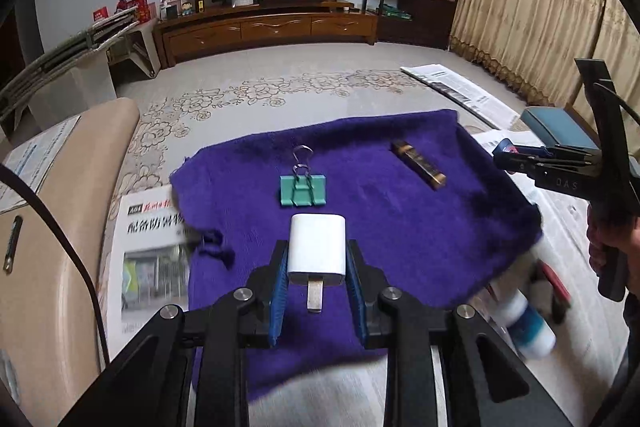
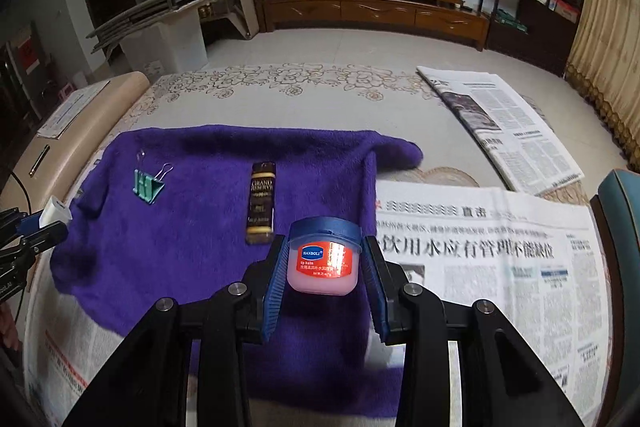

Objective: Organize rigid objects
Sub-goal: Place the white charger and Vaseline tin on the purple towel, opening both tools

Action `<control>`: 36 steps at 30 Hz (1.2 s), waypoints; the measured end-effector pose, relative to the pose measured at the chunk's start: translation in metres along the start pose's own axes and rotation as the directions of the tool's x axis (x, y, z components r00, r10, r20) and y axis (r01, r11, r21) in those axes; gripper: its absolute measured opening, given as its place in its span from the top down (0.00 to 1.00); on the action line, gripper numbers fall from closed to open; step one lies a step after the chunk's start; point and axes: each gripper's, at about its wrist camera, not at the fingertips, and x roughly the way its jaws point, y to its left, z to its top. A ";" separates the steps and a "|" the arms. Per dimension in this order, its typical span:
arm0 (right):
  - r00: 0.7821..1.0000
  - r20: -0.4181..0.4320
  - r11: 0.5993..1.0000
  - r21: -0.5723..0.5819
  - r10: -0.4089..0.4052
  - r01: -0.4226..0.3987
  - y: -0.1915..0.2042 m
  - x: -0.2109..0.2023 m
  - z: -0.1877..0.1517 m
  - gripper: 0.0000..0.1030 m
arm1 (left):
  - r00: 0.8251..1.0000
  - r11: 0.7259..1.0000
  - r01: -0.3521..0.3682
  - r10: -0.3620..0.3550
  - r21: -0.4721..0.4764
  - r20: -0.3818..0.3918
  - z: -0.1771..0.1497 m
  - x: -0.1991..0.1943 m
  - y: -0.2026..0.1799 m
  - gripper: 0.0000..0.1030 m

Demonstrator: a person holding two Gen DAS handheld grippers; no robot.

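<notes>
Left gripper [image 1: 318, 259] pinched white charger [image 1: 317, 249], jaws closed on it; right gripper [image 2: 325, 259] clamped lip balm jar [image 2: 323, 257]. Purple towel [image 1: 400, 227] lay directly ahead, below both.

Colours on the purple towel

A deep purple towel [image 2: 192, 227] is lying over black-and-white newspaper [image 2: 480, 267]; a teal clip [image 1: 303, 191] with silver wire handles and a dark brown bar [image 2: 262, 203] with gold lettering are showing on it, while a white charger [image 1: 317, 249] and a pink jar [image 2: 323, 257] with blue lid and red label are sitting between blue pads [image 2: 276, 287] on black frames.
</notes>
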 end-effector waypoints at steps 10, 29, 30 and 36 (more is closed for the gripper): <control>0.997 -0.072 1.000 -0.019 0.006 -0.007 0.004 0.056 0.027 0.64 | 0.998 1.000 0.012 -0.011 0.009 -0.062 0.014 0.049 0.007 0.75; 0.993 -0.118 0.990 -0.137 0.023 -0.039 0.020 0.075 0.020 0.64 | 0.985 0.996 -0.049 0.061 0.079 -0.162 0.004 0.076 0.011 0.62; 0.992 -0.124 0.988 -0.145 0.027 -0.045 0.020 0.075 0.021 0.63 | 0.983 0.994 -0.069 0.082 0.084 -0.162 0.005 0.076 0.012 0.58; 0.989 -0.144 0.983 -0.174 0.040 -0.066 0.021 0.075 0.021 0.53 | 0.979 0.996 -0.033 0.049 0.083 -0.196 0.005 0.078 0.011 0.32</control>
